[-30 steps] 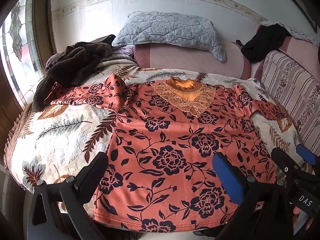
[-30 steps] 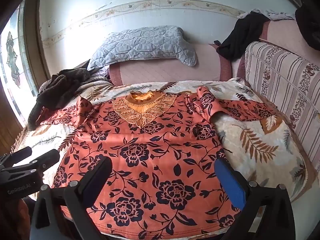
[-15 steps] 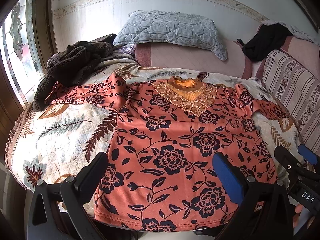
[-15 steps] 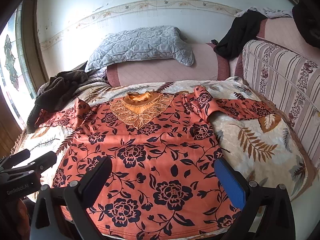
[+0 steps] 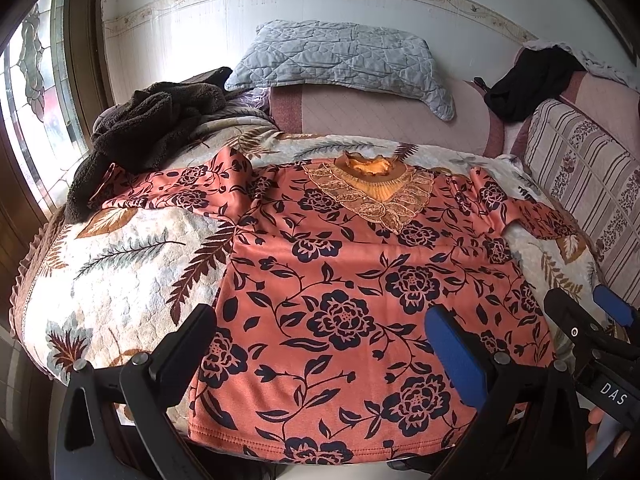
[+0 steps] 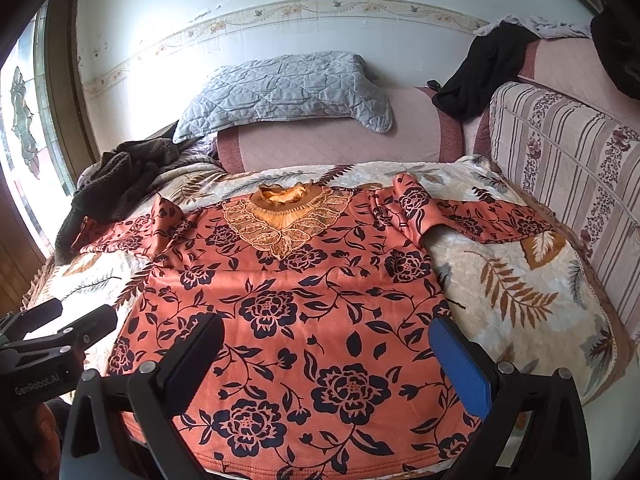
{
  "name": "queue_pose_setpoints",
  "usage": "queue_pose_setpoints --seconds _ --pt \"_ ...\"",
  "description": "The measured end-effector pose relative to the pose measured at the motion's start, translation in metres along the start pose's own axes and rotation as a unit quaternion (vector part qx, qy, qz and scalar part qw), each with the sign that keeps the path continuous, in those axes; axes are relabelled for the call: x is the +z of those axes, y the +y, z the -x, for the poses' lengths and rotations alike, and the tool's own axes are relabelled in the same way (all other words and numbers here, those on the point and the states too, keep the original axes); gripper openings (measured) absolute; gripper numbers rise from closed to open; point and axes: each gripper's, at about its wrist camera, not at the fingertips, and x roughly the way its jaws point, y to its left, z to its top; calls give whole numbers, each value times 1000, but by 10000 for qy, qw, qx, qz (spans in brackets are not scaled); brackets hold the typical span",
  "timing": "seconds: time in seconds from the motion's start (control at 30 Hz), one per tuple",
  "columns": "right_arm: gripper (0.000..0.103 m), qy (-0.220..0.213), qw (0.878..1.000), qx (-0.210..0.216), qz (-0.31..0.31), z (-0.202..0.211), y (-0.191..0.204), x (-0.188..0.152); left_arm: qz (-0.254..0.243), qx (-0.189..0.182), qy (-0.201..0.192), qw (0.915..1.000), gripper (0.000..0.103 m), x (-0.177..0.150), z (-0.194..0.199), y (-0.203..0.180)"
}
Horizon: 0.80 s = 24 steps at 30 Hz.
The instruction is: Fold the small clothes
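Blouse point(image 5: 340, 280) is spread flat on the bedspread point(image 5: 120, 280), collar toward the wall, hem at the near edge. Fleece garment point(image 5: 140, 128) is piled beyond its left sleeve. Pillow point(image 5: 340, 60) is propped on the bolster point(image 5: 380, 112) behind; striped cushion point(image 6: 560, 168) flanks the right.

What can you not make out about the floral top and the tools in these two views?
- Floral top: near hem corners hidden behind the left tool in the left wrist view.
- Same hem behind the right tool in the right wrist view.
- Left sleeve cuff: partly lost against the brown fleece.
- Back of the top: face down.
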Motion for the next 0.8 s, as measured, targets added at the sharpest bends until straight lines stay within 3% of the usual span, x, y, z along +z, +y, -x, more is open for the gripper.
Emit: queue_pose_setpoints --seconds 0.8 --pt "103 61 10000 -25 -33 -6 -4 2 -4 7 37 10000 103 4 -5 -1"
